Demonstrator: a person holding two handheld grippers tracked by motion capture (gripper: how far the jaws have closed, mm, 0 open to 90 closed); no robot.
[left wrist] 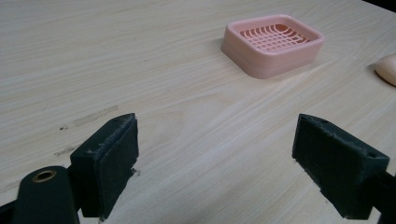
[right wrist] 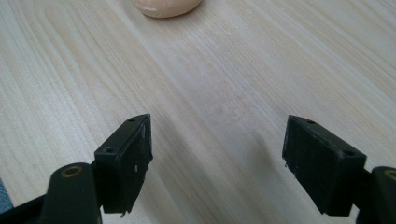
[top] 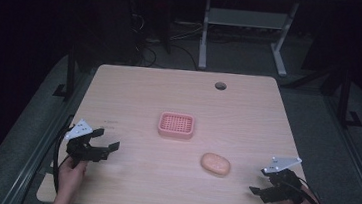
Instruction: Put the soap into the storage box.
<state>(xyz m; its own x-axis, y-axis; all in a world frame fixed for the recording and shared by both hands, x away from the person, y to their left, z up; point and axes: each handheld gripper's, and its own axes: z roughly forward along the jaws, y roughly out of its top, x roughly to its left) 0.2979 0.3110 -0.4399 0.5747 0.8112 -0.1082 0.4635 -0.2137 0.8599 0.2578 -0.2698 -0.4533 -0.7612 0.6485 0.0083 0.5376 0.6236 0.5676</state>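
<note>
High view dim for me, room beyond pale wooden table (top: 134, 92) near black. Both gripper views brighter, evenly lit, soft shadows; my near black jaws slightly blurred.

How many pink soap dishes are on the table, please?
1. The pink soap dish stands near the middle of the wooden table, empty, apart from the peach soap bar lying nearer the person. Nothing seems hidden.

Place: looking like a lab or test room, lying dim around one lit table (top: 119, 91)
Table: pale wood desk top showing a cable hole (top: 220, 85)
Behind: a white desk frame (top: 246, 33) standing on grey floor, loose cables (top: 149, 43) trailing beside it
</note>
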